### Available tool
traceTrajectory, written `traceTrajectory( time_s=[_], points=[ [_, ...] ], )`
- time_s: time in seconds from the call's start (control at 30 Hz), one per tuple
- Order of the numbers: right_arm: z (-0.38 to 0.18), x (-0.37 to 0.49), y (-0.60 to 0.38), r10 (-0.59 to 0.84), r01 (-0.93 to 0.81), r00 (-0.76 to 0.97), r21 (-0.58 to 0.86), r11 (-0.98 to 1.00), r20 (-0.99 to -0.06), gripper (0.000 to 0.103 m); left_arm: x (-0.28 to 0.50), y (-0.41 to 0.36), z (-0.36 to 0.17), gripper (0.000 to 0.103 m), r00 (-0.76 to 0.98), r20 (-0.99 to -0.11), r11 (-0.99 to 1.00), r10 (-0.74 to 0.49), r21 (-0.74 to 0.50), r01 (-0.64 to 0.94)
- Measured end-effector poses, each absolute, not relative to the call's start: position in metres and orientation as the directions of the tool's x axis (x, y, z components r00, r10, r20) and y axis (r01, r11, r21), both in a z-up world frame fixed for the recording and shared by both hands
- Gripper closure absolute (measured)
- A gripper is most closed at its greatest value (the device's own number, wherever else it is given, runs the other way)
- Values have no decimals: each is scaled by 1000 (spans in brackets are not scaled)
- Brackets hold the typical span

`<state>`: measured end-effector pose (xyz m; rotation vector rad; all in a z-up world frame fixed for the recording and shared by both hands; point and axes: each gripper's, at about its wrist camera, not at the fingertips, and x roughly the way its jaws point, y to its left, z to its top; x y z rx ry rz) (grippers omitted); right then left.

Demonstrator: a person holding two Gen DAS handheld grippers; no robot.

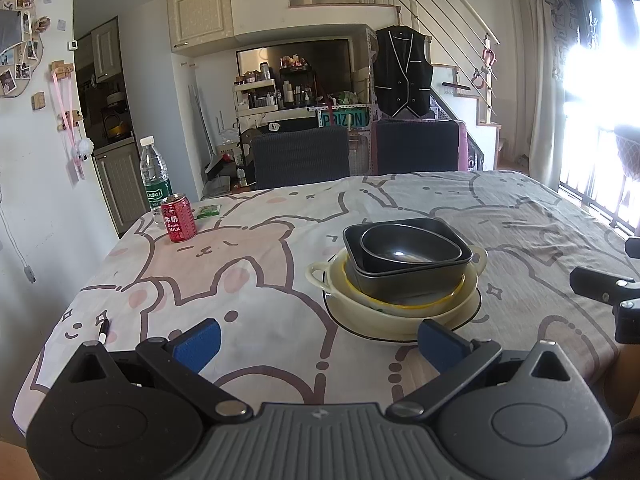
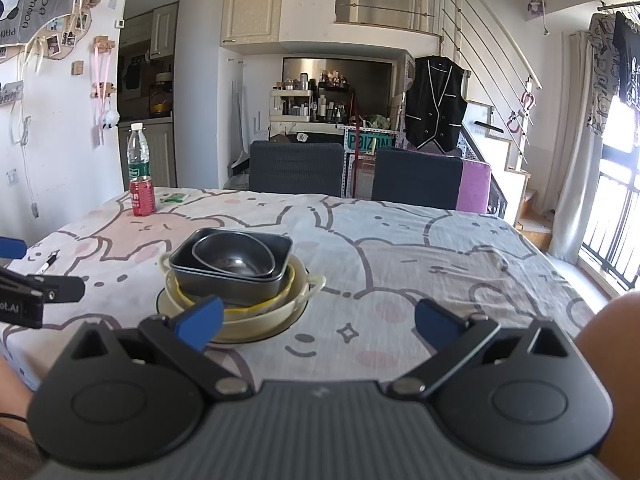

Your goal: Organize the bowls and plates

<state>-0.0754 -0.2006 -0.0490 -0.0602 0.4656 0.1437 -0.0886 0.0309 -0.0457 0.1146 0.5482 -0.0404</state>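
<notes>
Nearest to me, the left gripper point(image 1: 318, 338) is spread wide with nothing between its blue pads, held low over the near edge of the surface point(image 1: 248, 280), and the right gripper point(image 2: 318, 322) is just as wide and just as empty beside it. Just beyond their fingertips sits the whole task in one pile: a black-rimmed plate point(image 1: 468, 318) at the bottom, a cream two-handled dish point(image 1: 320, 272) on it, a yellow-rimmed bowl point(image 1: 456, 294) inside that, then a dark rectangular pan point(image 1: 404, 280) with a dark oval bowl point(image 1: 400, 248) nested in the top. The stack looks finished or close to it, so the risk, as I judge it, lies in any further touch: the pan seems to perch on the round rim below it, and a nudge from either gripper could tip or slide it. The patterned cloth could also drag and shift the pile if a finger catches it. A black pen point(image 1: 104, 326) lies off to the left, clear of the work. Farther back stand a red milk can point(image 1: 179, 218) and a water bottle point(image 1: 154, 172), well apart from the stack, then two dark chairs point(image 1: 302, 156) at the far edge.
</notes>
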Motion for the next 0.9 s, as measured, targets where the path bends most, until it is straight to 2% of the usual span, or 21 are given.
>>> traceTrajectory(
  time_s=[0.9],
  points=[
    [-52, -76, -204, 132, -160, 880, -24, 987, -456, 0, -90, 32, -49, 0, 853, -522, 992, -8, 101, 71]
  ],
)
